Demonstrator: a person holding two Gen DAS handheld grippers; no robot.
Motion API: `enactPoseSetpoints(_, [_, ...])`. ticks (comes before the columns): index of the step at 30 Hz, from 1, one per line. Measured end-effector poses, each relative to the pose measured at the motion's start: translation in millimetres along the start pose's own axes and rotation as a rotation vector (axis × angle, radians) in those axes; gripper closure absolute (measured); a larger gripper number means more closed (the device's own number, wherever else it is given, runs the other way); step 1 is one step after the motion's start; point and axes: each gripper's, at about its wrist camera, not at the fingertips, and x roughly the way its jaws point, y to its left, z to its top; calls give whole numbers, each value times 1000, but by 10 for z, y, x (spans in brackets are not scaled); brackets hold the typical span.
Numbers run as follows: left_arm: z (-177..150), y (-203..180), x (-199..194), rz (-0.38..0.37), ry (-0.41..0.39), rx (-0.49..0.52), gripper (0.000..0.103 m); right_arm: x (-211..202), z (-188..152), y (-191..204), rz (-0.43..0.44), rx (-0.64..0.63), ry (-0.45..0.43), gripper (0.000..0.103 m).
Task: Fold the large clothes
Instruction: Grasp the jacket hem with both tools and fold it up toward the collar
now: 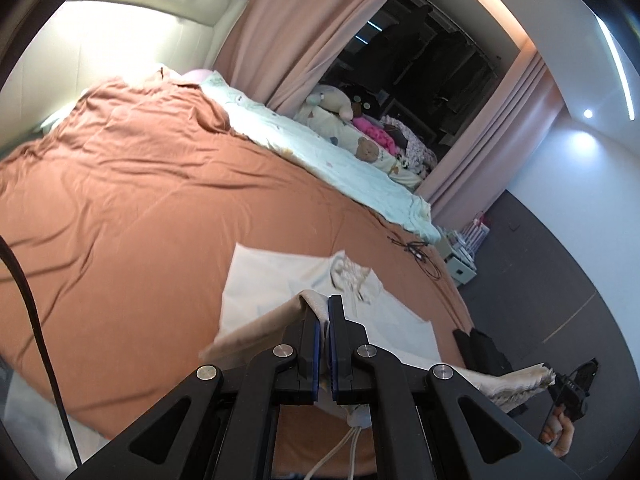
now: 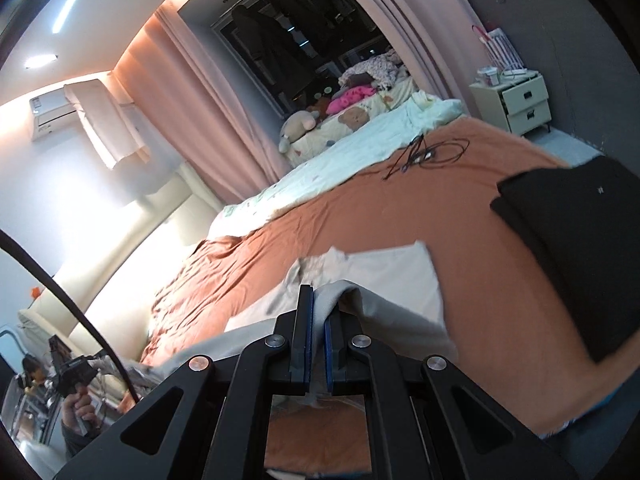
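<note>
Cream garment (image 1: 280, 280), pale and partly folded, lies on the orange bedspread (image 1: 120, 184) near the bed's foot, its near edge raised.

Left wrist view: left gripper (image 1: 324, 312) has its jaws pressed together on a thin fold of the cloth, fabric draped over the left finger. Pinch looks shallow and near the tips; a quick pull could slip the hem out. A drawstring (image 1: 344, 448) hangs below the jaws and could catch in the linkage. At far right, a hand holds the right gripper (image 1: 568, 392), with cloth stretched toward it.

Right wrist view: right gripper (image 2: 318, 308) is likewise clamped shut on the garment's edge, cloth humped over the right finger. Garment (image 2: 392, 276) spreads ahead on the bedspread (image 2: 400, 208). Folded black clothing (image 2: 580, 248) sits close to the right; a wide swing could drag it out of shape. Tangled cable (image 2: 428, 152) lies farther up the bed, well apart. Uneven height between the two grippers would skew the fold.
</note>
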Motion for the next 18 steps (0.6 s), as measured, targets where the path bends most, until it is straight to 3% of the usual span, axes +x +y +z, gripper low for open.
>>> enactPoseSetpoints(7, [333,-73,553,46,6,10,100,582,186,-40,-56,9,6,102])
enactPoseSetpoints(18, [600,151,1444,135,51,-22,100,1430,485,91,-129,-2,64,102])
